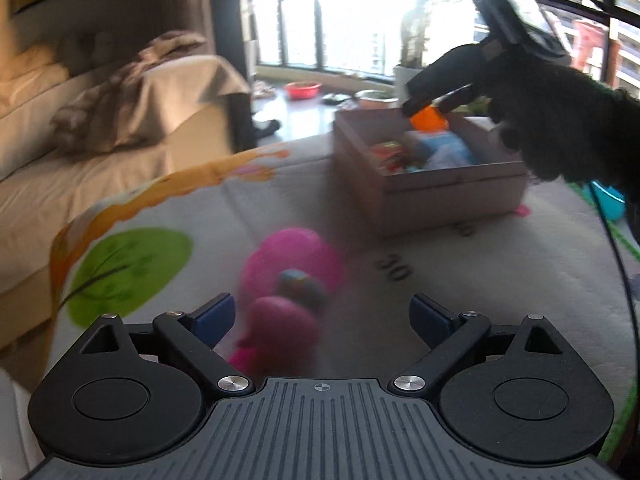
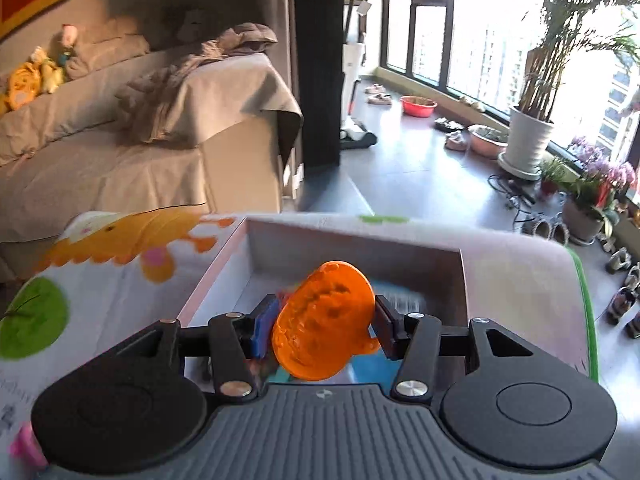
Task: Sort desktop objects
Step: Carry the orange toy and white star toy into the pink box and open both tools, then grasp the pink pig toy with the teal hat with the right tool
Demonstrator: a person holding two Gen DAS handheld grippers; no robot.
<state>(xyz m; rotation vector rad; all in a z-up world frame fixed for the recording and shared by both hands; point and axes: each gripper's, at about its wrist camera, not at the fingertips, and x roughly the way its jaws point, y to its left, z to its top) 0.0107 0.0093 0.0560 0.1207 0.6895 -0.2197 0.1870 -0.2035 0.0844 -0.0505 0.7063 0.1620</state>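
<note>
My right gripper (image 2: 320, 326) is shut on an orange plastic toy (image 2: 324, 320) and holds it above the open cardboard box (image 2: 352, 240). The left wrist view shows that gripper (image 1: 430, 106) with the orange toy (image 1: 429, 118) over the box (image 1: 452, 188), which holds several colourful items. My left gripper (image 1: 322, 316) is open, low over the play mat. A blurred pink toy (image 1: 290, 280) lies just in front of it, nearer the left finger (image 1: 214, 316).
The printed play mat (image 1: 160, 240) covers the surface, with a green tree and orange figure on it. A sofa (image 2: 100, 160) stands at left. Beyond the mat are floor, potted plants (image 2: 528, 136), shoes and windows. A blue-green object (image 1: 612, 200) lies right of the box.
</note>
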